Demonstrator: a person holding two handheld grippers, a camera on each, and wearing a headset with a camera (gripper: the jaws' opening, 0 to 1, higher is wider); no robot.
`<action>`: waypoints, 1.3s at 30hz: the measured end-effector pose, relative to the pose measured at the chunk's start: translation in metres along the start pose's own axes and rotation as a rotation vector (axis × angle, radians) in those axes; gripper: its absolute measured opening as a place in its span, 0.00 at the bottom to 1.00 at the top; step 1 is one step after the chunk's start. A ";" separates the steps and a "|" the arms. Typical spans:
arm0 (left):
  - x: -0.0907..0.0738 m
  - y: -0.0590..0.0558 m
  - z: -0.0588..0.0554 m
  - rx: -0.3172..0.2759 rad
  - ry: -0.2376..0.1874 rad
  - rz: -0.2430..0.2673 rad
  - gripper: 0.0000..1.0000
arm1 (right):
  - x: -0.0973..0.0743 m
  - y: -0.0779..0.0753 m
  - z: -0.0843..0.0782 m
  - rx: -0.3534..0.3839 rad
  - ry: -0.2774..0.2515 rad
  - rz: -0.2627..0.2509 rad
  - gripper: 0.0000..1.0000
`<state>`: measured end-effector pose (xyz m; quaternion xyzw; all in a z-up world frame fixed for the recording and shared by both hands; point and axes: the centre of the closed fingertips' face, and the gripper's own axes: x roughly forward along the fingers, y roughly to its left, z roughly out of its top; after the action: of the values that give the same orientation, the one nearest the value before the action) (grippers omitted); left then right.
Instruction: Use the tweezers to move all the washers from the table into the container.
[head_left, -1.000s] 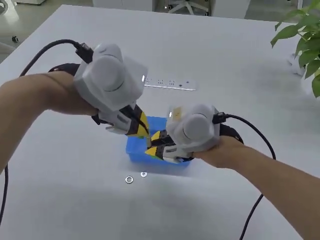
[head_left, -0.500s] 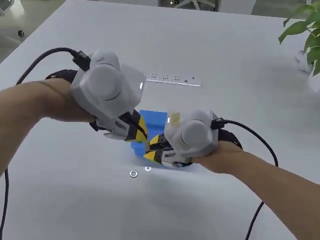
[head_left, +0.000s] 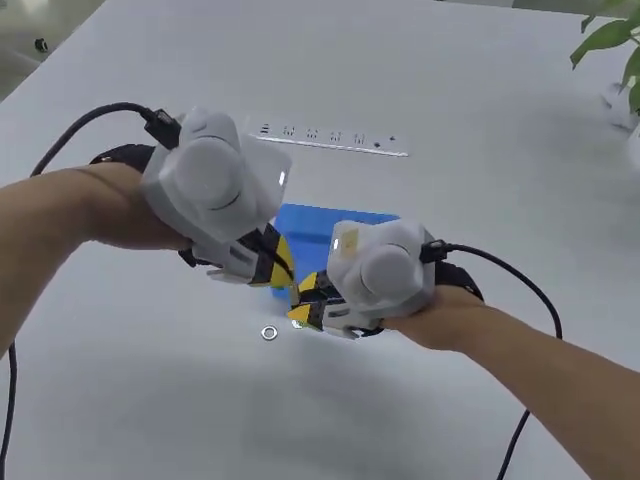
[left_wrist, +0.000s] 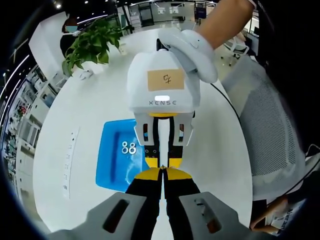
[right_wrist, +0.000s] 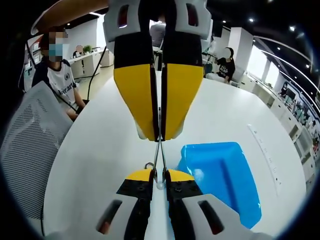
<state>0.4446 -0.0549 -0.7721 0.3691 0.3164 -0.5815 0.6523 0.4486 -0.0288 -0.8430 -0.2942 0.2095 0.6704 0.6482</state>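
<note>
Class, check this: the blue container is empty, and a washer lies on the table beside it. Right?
One error: the blue container holds two washers, as the left gripper view shows. A washer does lie on the table beside it.

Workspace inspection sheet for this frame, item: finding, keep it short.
Surface: white table, matte.
Job's things: blue container holds two washers; one washer lies on the table on the container's near side; tweezers run between the two grippers.
Clutter: power strip beyond the container.
Grippers: left gripper and right gripper face each other, both with jaws closed on the tweezers.
Cables: black left cable and right cable trail off the grippers.
Surroundings: plant at the far corner; mesh chair; seated person behind.
</note>
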 end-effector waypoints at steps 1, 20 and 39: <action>0.002 -0.001 -0.001 0.000 0.000 -0.001 0.04 | 0.001 0.001 -0.001 -0.002 0.002 0.000 0.12; 0.016 -0.004 -0.011 -0.016 -0.002 -0.012 0.05 | 0.014 0.004 -0.015 0.008 0.015 0.023 0.13; 0.014 0.001 -0.011 -0.022 -0.018 -0.005 0.05 | 0.017 0.002 -0.015 0.007 0.014 0.022 0.13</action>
<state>0.4478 -0.0525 -0.7893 0.3560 0.3178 -0.5828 0.6578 0.4484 -0.0259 -0.8655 -0.2942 0.2194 0.6747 0.6403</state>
